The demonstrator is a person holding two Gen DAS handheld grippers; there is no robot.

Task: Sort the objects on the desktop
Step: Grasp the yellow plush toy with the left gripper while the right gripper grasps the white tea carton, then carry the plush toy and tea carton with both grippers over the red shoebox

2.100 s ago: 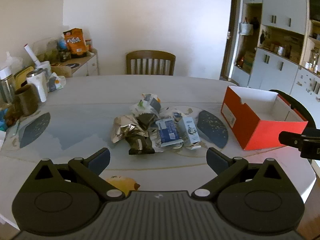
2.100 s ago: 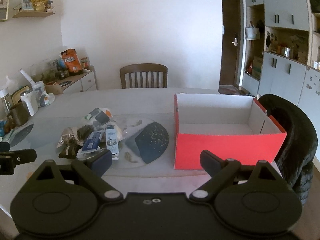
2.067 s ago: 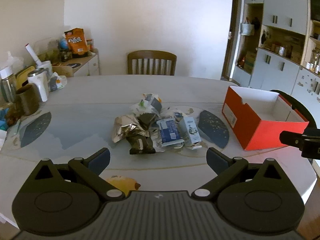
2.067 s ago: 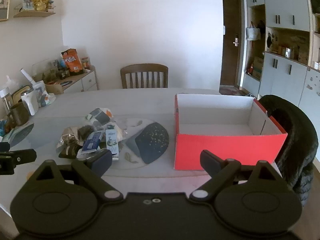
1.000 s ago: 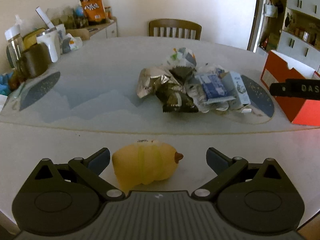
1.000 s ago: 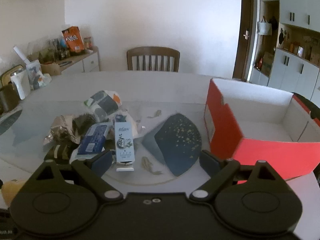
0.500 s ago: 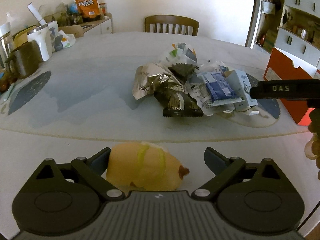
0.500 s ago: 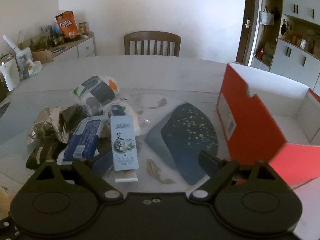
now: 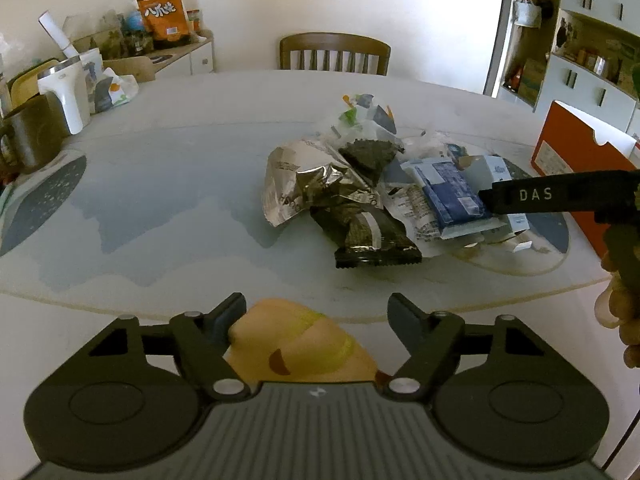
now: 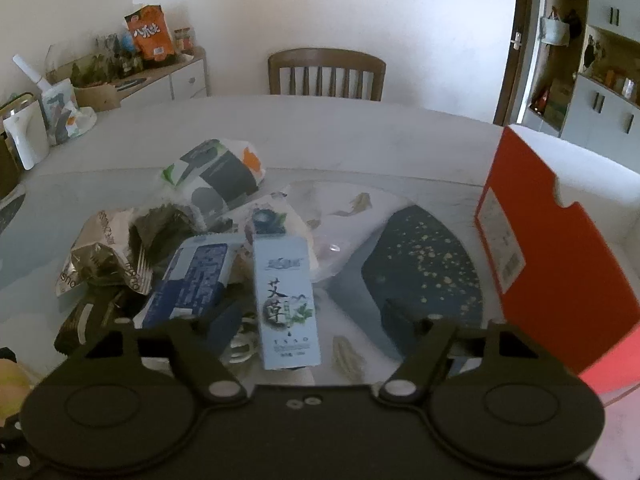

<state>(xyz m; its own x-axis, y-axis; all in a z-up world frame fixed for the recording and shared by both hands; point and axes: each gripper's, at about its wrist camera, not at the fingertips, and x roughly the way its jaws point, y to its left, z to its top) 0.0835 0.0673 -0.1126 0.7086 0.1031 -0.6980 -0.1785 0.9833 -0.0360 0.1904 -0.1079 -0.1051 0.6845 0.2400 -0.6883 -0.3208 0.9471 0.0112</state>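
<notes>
A pile of snack wrappers and packets (image 9: 360,200) lies mid-table. My left gripper (image 9: 318,312) is open, its fingers on either side of a yellow wrapped bun (image 9: 296,348) near the front edge. My right gripper (image 10: 316,314) is open, low over the pile, with a pale blue upright-printed box (image 10: 286,300) between its fingers and a dark blue packet (image 10: 192,284) by the left finger. The right gripper's finger (image 9: 556,196) also shows in the left wrist view, above the blue packet (image 9: 452,196). An open orange box (image 10: 552,252) stands to the right.
A dark blue placemat (image 10: 424,276) lies between pile and orange box. Mugs, a white jug (image 9: 68,92) and bottles stand at the table's left edge. A wooden chair (image 9: 334,54) is at the far side. Cabinets line the right wall.
Both grippers have moved forward and down. The left closed in around the yellow bun; the right came over the pile so the pale blue box now sits between its fingers.
</notes>
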